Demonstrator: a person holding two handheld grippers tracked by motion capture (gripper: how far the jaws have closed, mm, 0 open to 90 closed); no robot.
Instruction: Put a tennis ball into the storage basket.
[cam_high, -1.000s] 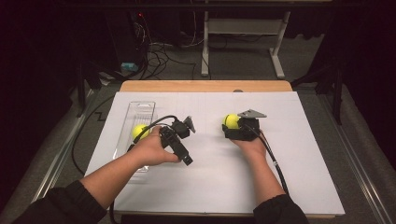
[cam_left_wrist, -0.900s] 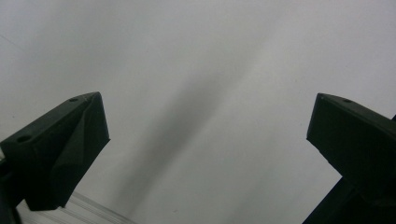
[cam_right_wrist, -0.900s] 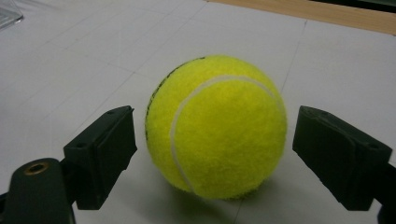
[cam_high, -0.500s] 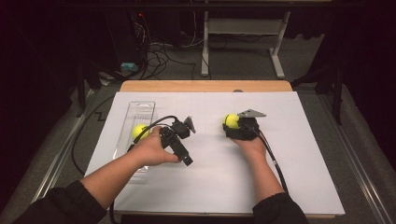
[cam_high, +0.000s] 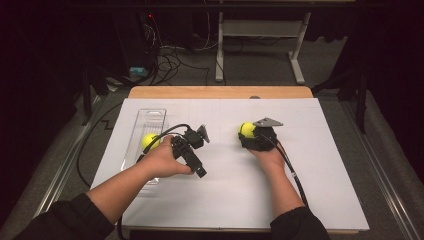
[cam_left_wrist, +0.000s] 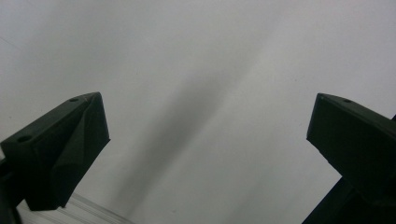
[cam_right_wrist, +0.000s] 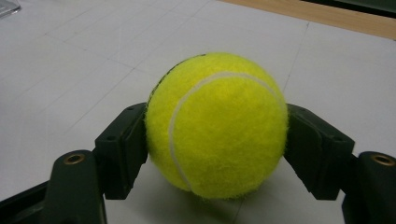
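My right tool has just been closing and now pinches the tennis ball (both pads pressed on its sides) on the white surface. My left tool is spread wide, nothing between. Second ball sits in the clear tray.

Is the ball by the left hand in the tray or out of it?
In. The ball lies inside the clear tray, between its walls, in the high view.
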